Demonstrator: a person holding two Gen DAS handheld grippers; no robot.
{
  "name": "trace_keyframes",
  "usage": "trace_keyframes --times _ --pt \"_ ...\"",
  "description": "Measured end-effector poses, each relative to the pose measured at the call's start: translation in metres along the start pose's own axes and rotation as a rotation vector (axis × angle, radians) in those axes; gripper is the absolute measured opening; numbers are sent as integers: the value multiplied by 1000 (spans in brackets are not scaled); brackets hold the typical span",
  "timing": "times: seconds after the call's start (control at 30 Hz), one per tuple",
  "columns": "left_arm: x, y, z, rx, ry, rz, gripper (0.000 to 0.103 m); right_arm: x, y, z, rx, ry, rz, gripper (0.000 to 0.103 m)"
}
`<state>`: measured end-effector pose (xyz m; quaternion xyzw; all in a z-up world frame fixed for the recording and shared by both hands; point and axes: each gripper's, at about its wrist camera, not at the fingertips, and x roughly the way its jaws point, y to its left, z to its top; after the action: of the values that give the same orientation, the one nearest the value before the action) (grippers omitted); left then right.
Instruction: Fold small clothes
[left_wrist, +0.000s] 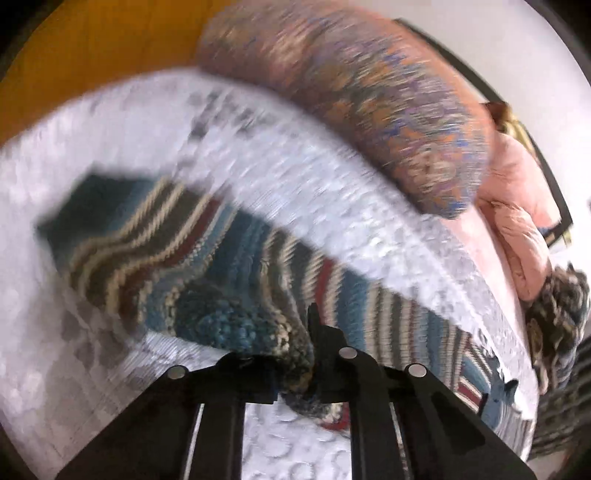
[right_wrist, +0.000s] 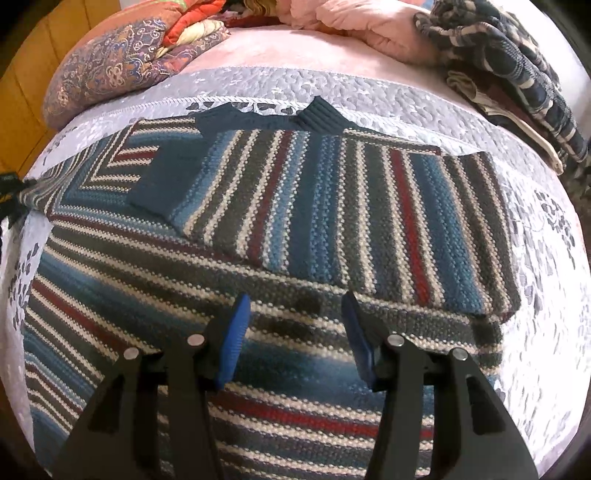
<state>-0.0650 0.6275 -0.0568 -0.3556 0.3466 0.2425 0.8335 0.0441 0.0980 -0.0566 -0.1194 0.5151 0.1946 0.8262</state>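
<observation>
Striped sweater (right_wrist: 295, 229) on bedspread (right_wrist: 388, 96), left claw (left_wrist: 312, 363) pinching it (right claw (right_wrist: 295, 332) agape)

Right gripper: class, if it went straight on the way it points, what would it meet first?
Probably the striped sweater: the open right gripper points down at its body, just short of the folded-over sleeve. Depth is unclear.

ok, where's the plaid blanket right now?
The plaid blanket is bunched at the top right of the right wrist view, beside the pink quilt, beyond the striped sweater.
</observation>
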Motion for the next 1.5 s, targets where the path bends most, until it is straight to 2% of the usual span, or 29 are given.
trace_keyframes --times 0.17,0.37,0.5,0.67,0.77,0.93,1.03,1.13,1.2,1.3,1.4,1.5 --pt "-40 -65 -7 151 -103 -52 12 -7 -11 -2 9 -3 -12 51" --pt "-67 -149 -40 303 -180 -113 12 -14 -22 -6 16 -7 -26 51" --pt "-68 -199 -75 371 -193 -144 12 -18 -27 -8 13 -10 -34 51" --pt "-48 -235 -116 399 -163 -163 12 -22 -34 -9 2 -13 -52 51" --pt "-21 -235 -131 344 -56 -206 13 -23 -38 -8 -2 -8 -60 51" --pt "10 -222 -152 305 74 -228 17 -20 -42 -6 2 5 -66 51" --pt "20 -213 -160 298 136 -230 21 -16 -40 -4 13 21 -59 51" --pt "27 -199 -159 236 233 -245 24 -17 -33 5 28 28 -39 51" --pt "16 -188 -156 215 275 -252 32 -22 -27 14 26 18 -32 51" --pt "-10 -169 -151 212 260 -216 47 -34 -9 38 8 -16 -20 51" --pt "-29 -143 -135 171 249 -185 48 -46 21 67 -20 -42 36 51" --pt "-41 -127 -118 179 183 -162 51 -51 64 94 -88 -47 95 51"
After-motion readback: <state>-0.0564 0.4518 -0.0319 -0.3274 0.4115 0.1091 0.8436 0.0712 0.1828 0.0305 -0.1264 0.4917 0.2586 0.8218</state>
